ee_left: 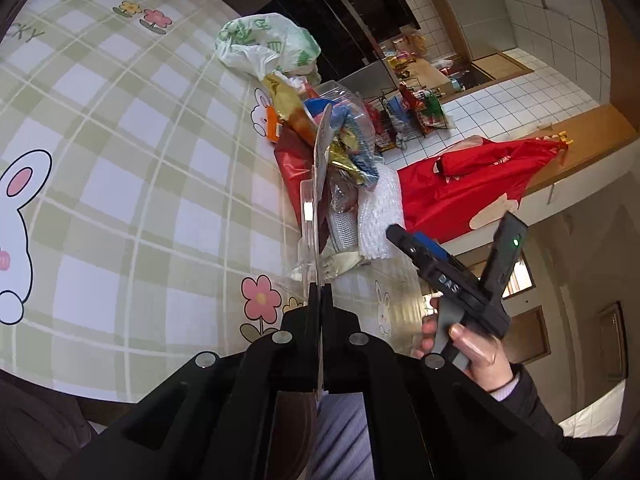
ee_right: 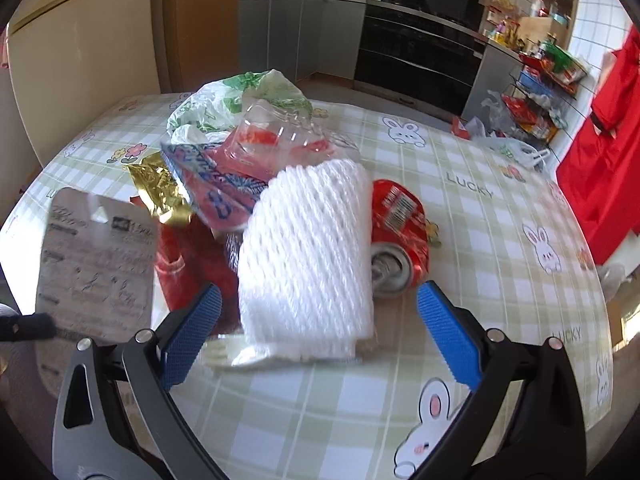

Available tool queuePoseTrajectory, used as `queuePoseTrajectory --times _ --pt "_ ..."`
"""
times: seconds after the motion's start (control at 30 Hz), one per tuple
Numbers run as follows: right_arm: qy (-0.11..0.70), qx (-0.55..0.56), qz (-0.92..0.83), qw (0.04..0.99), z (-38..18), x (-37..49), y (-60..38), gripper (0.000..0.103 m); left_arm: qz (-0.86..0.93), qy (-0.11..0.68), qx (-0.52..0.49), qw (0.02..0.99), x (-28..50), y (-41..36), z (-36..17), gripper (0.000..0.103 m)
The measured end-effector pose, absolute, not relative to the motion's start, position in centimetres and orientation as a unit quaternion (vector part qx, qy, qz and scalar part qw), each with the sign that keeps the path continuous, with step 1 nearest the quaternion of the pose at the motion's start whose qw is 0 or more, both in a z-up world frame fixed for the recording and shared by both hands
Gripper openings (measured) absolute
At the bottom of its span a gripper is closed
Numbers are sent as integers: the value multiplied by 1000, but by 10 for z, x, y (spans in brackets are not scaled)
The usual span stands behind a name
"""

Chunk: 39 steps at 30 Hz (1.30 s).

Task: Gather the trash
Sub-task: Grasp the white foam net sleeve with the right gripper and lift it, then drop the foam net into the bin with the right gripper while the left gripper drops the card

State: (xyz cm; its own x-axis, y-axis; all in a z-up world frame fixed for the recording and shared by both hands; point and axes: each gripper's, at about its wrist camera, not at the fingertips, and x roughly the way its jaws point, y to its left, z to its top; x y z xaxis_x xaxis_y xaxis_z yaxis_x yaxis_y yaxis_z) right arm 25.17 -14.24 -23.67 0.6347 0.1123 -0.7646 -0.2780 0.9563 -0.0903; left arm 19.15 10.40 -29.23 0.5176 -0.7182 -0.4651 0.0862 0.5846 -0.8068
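Far left of the right wrist view: blister card (ee_right: 96, 264), pinched at its lower edge by the left gripper (ee_left: 319, 296), jaws clamped tight on the thin sheet. Centre frame: trash pile (ee_right: 256, 184) on the checked tablecloth (ee_right: 500, 240), with white foam netting (ee_right: 308, 256) in front, gold wrapper (ee_right: 160, 192) and green-printed plastic bag (ee_right: 224, 100) behind. Just right of the netting: crushed red can (ee_right: 400, 236), touching it. Low in frame: right gripper (ee_right: 320, 336), blue pads spread wide, gripping nothing, netting between them.
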Motion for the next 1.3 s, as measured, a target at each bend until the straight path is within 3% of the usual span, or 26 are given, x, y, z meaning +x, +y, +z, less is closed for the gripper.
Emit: queuePoseTrajectory --times 0.13,0.23,0.33,0.47,0.53,0.77,1.3 --pt "422 -107 105 894 -244 274 -135 95 -265 402 -345 806 176 103 -283 1" --pt "432 -114 113 887 -252 280 -128 78 -273 378 -333 820 170 103 -273 1" --pt "432 -134 116 884 -256 280 -121 71 -286 354 -332 826 164 106 -266 1" --pt "420 -115 113 893 -252 272 -126 52 -284 330 -319 842 160 107 -258 1" --pt "410 -90 107 901 -247 265 -134 50 -281 321 -316 848 159 108 -255 1" --pt "359 16 122 925 -222 221 -160 48 -275 302 -321 854 158 111 -252 1" --pt "332 -8 241 912 -201 78 -148 48 -268 323 -312 852 97 104 -230 1"
